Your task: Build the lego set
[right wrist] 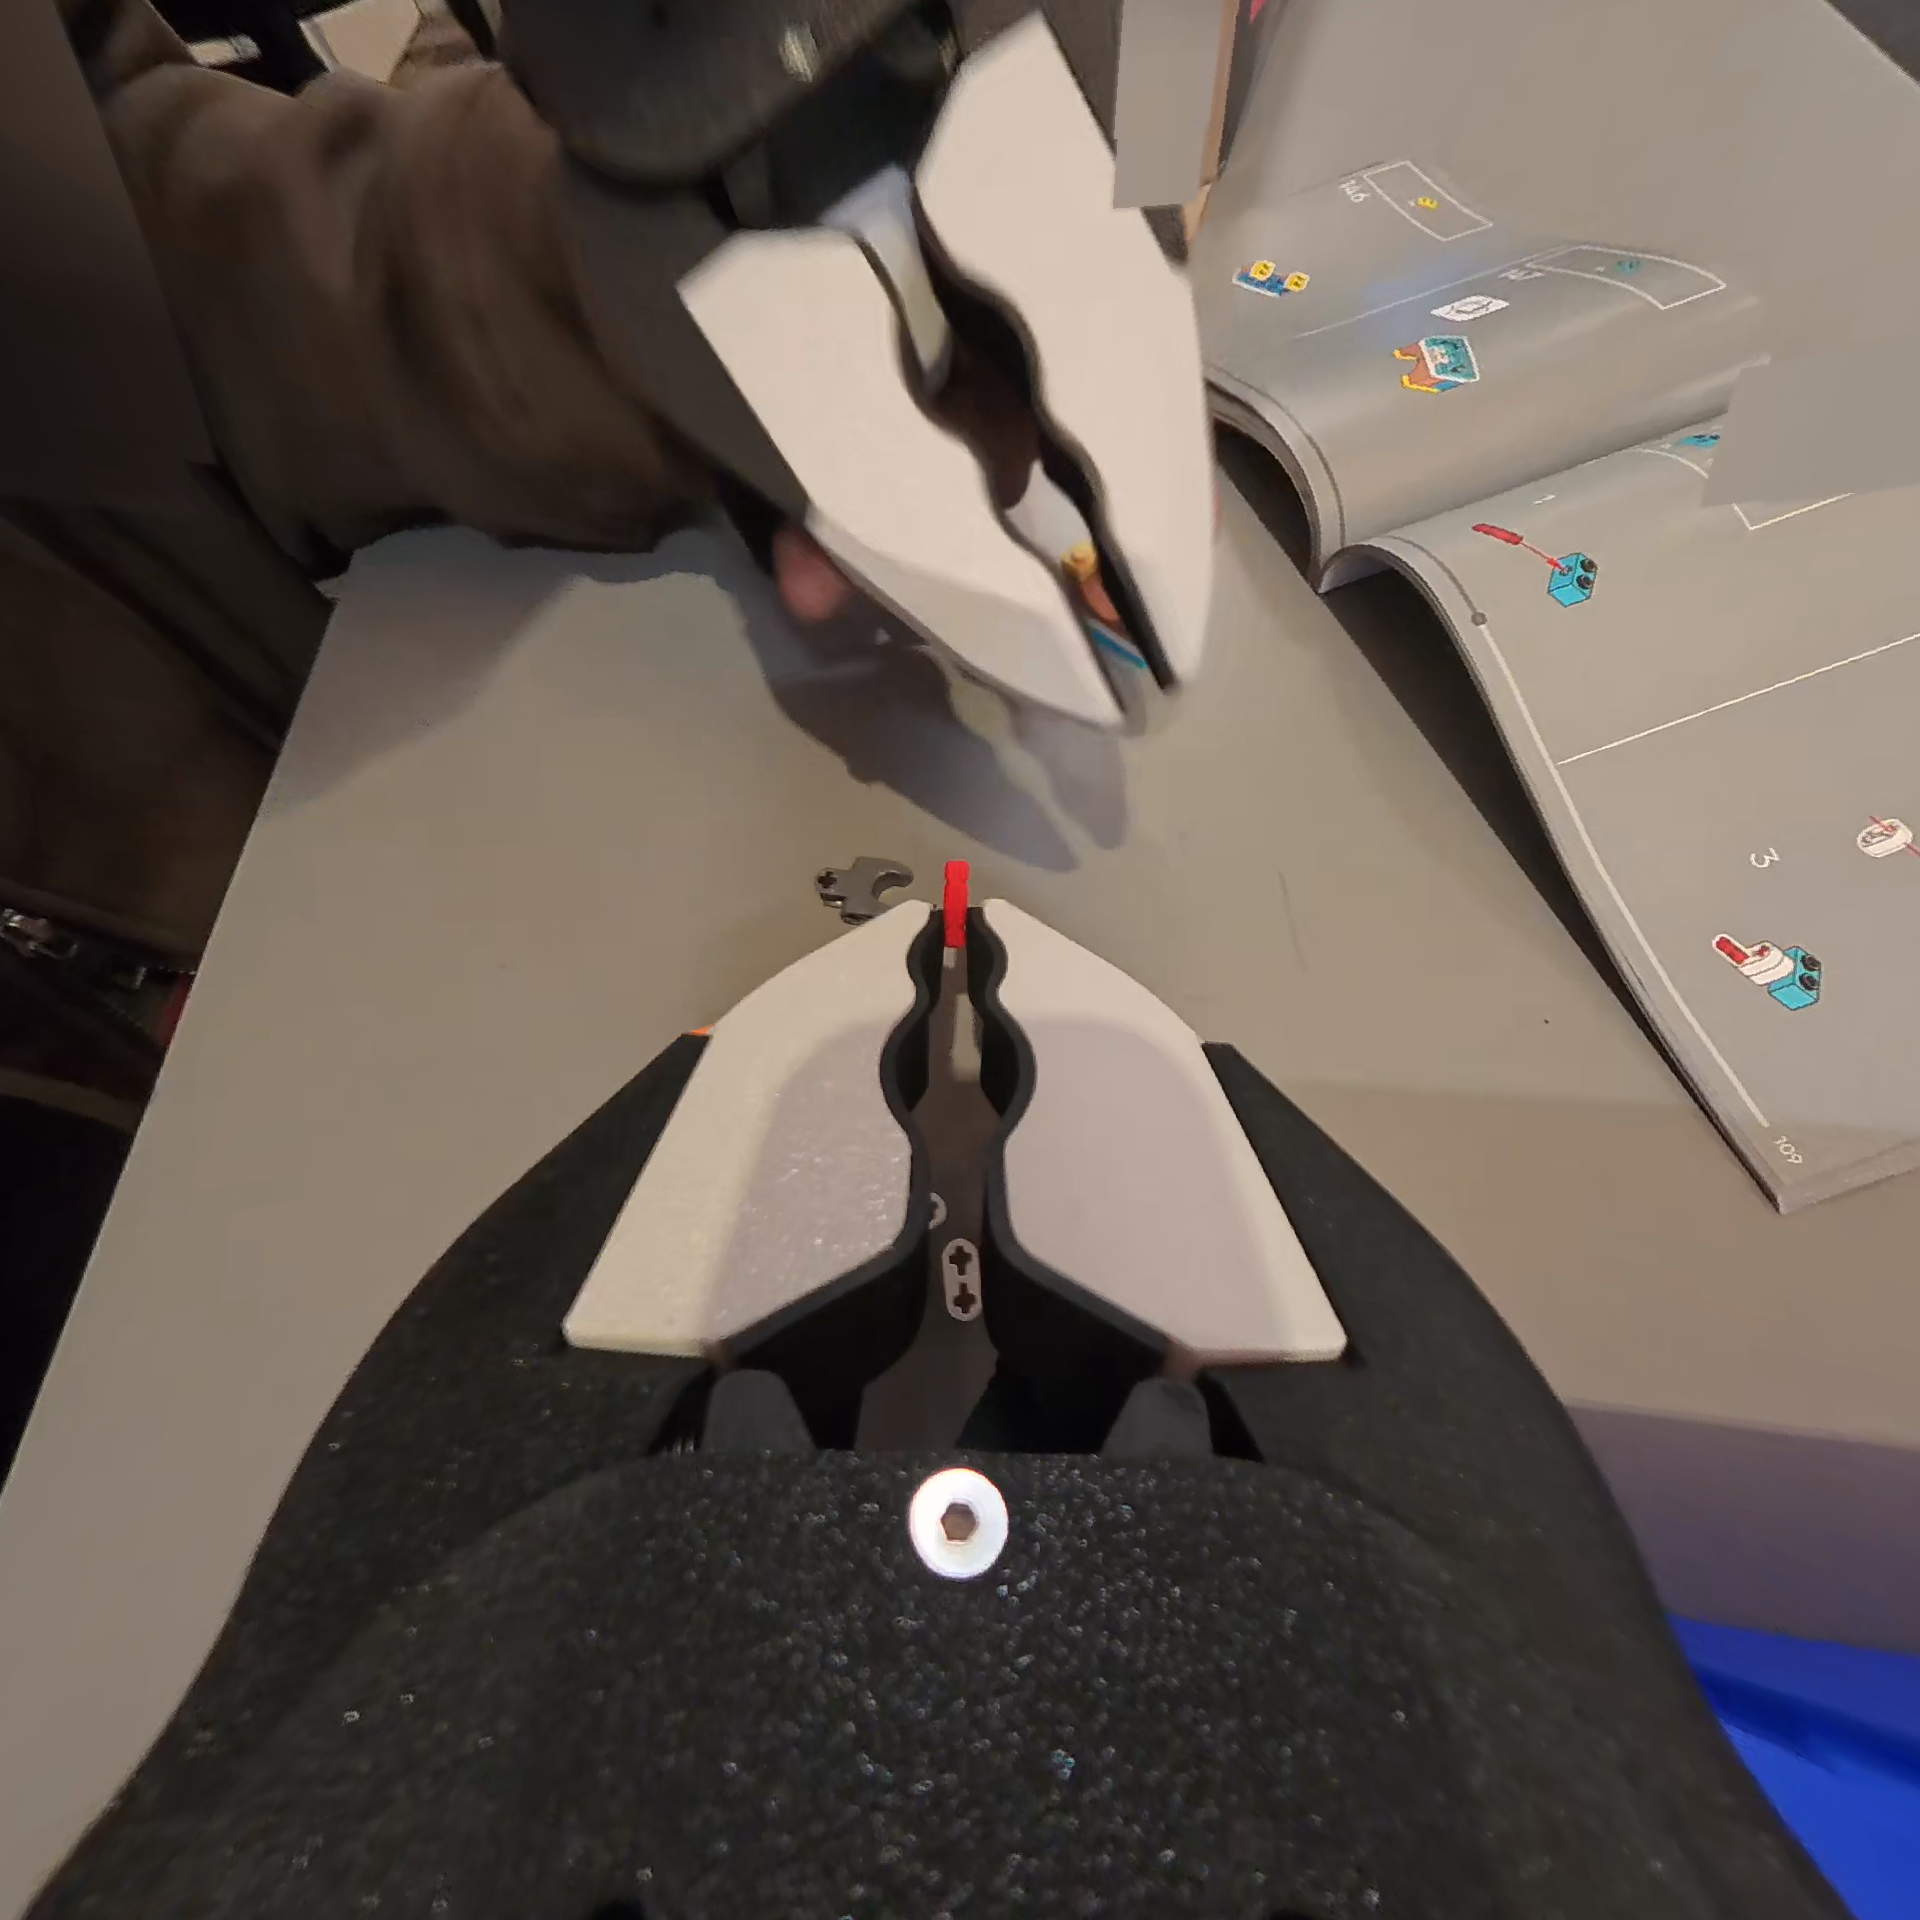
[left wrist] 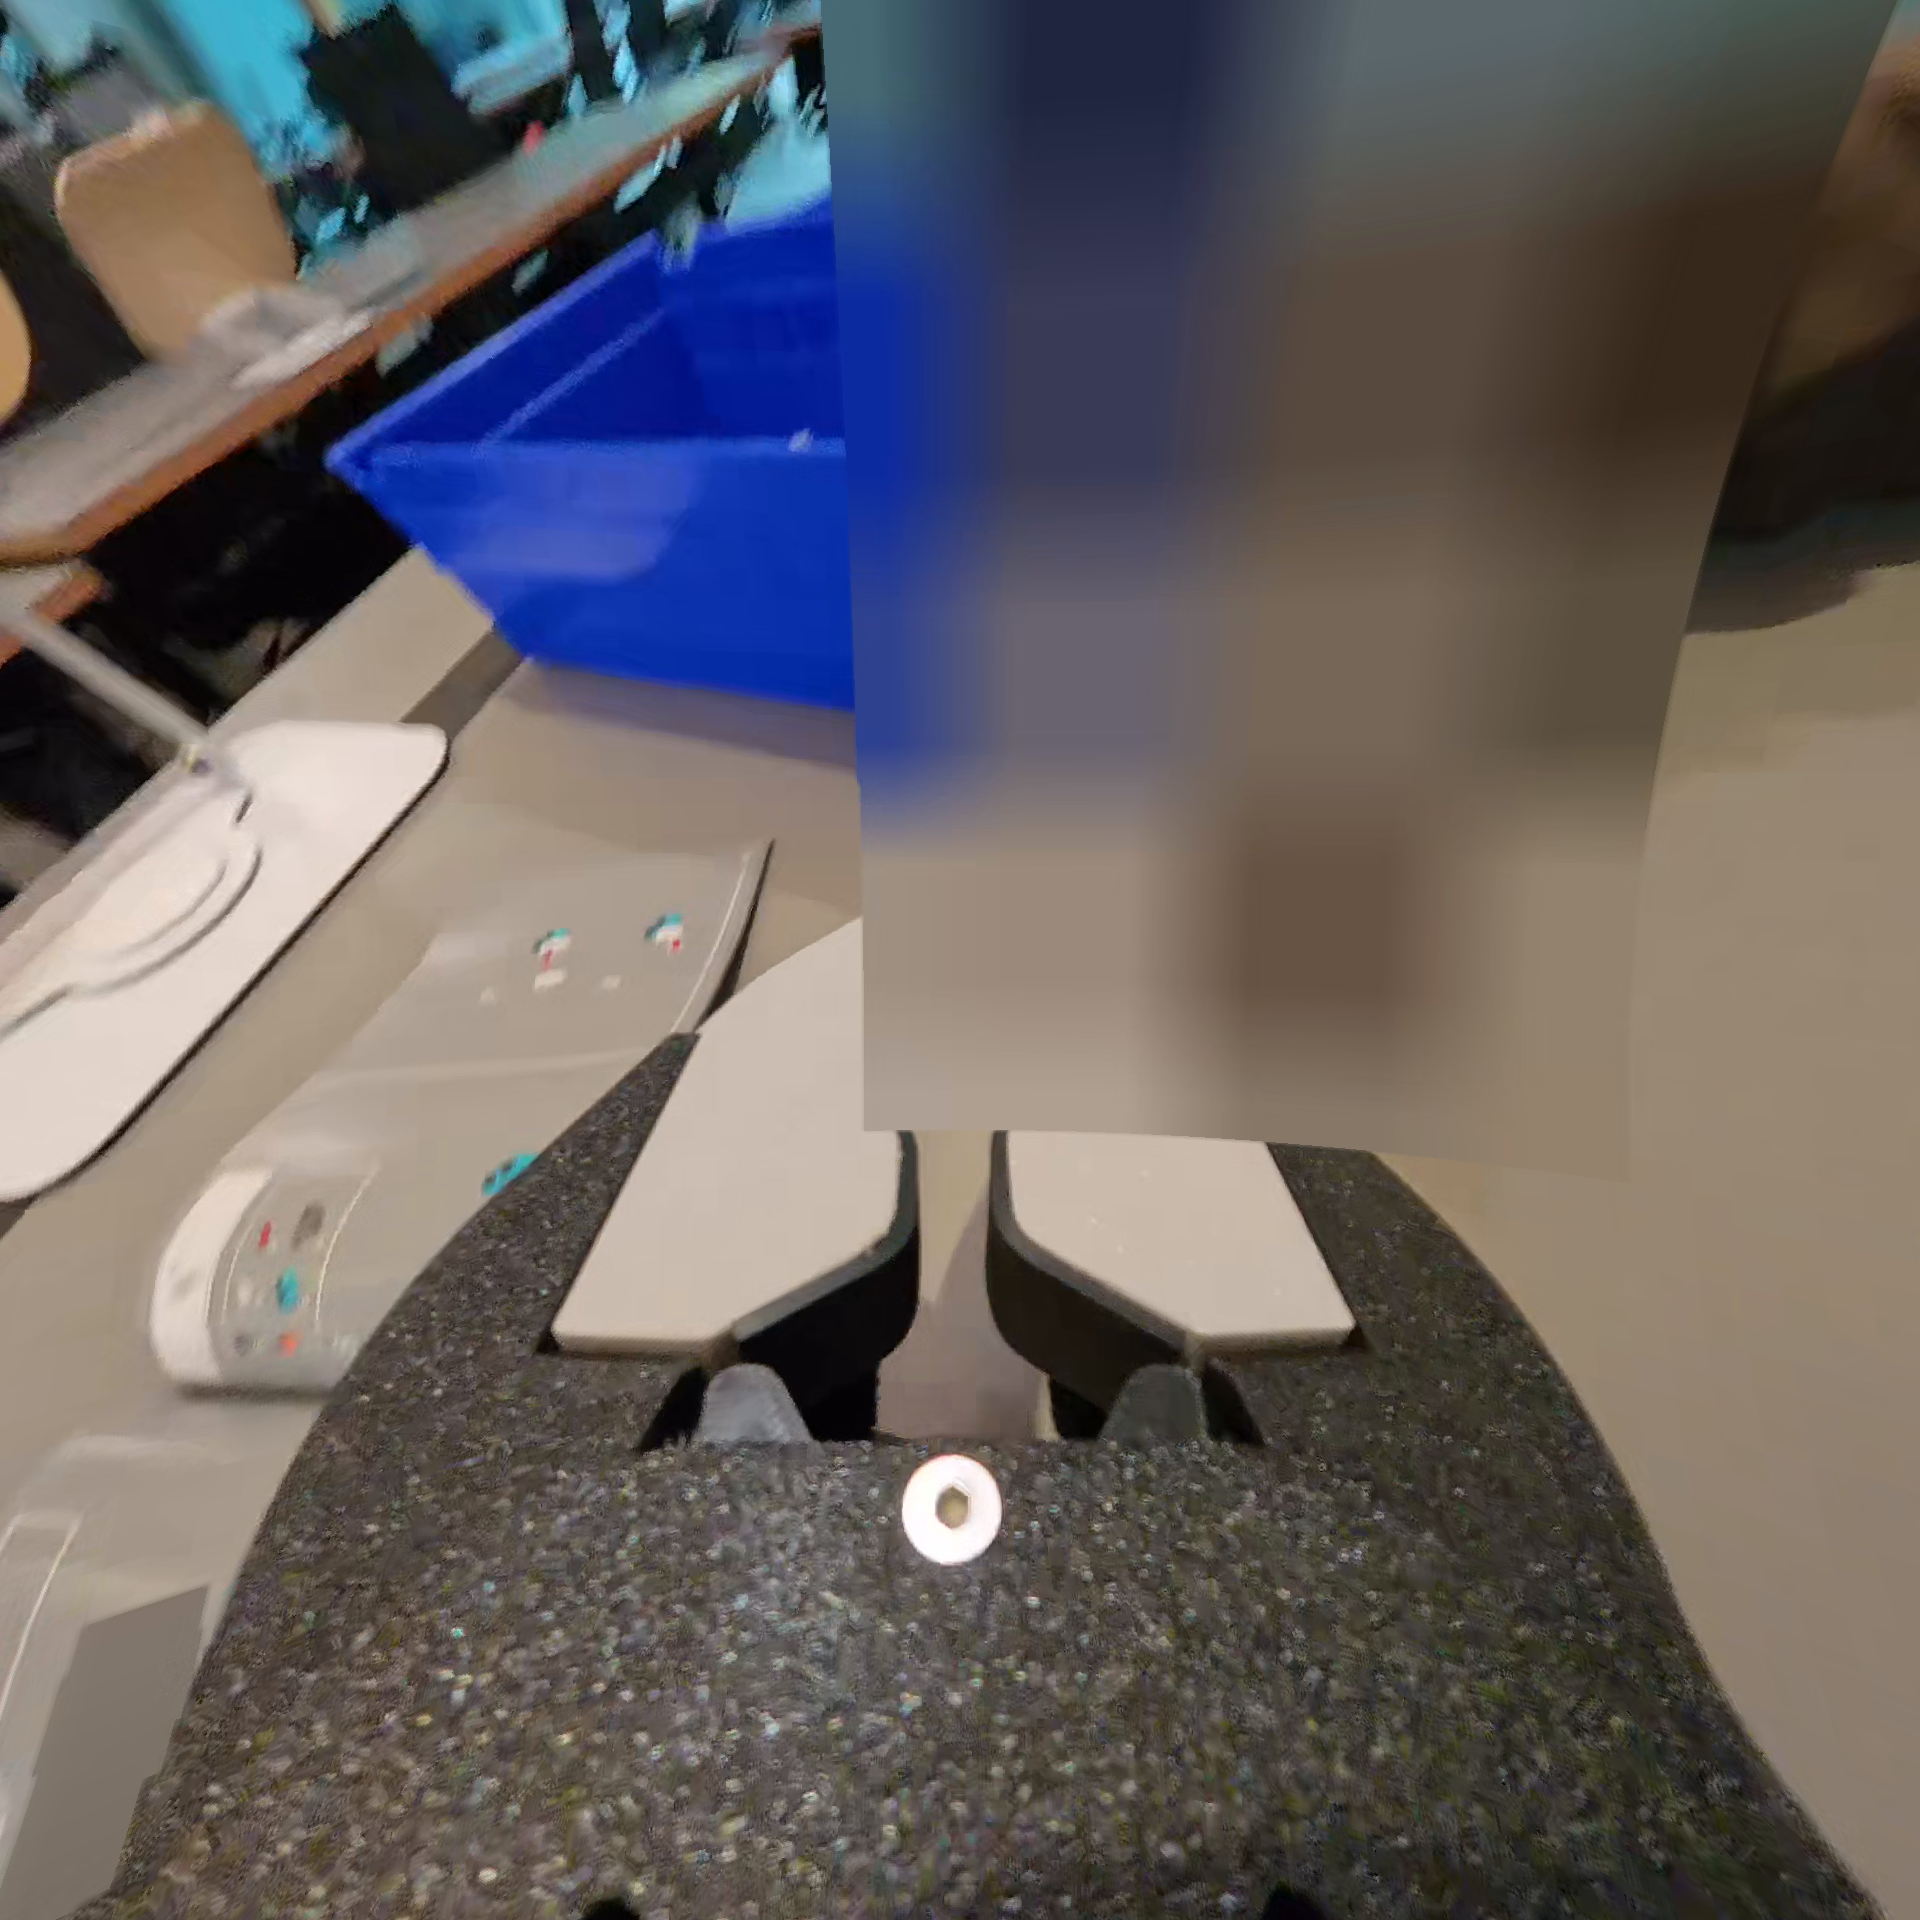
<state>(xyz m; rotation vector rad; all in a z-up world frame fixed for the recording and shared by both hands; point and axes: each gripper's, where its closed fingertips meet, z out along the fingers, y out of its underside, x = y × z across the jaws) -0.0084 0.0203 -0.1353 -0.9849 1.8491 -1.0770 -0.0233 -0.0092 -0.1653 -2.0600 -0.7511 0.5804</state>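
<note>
The right gripper [right wrist: 957,914] is closed on a red lego pin [right wrist: 956,902] just above the grey worktop [right wrist: 520,935], while the left gripper [right wrist: 1127,675], raised beyond it, clamps a small multicoloured lego assembly [right wrist: 1091,587] beside the open instruction booklet [right wrist: 1662,727].

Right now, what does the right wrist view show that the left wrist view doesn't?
Only the right view shows its gripper pinching a red pin, the left gripper clamped on a small brick piece, and a dark part on the table. Only the left view shows a white base and far desks. Both show the booklet, grey table and blue bin.
</note>
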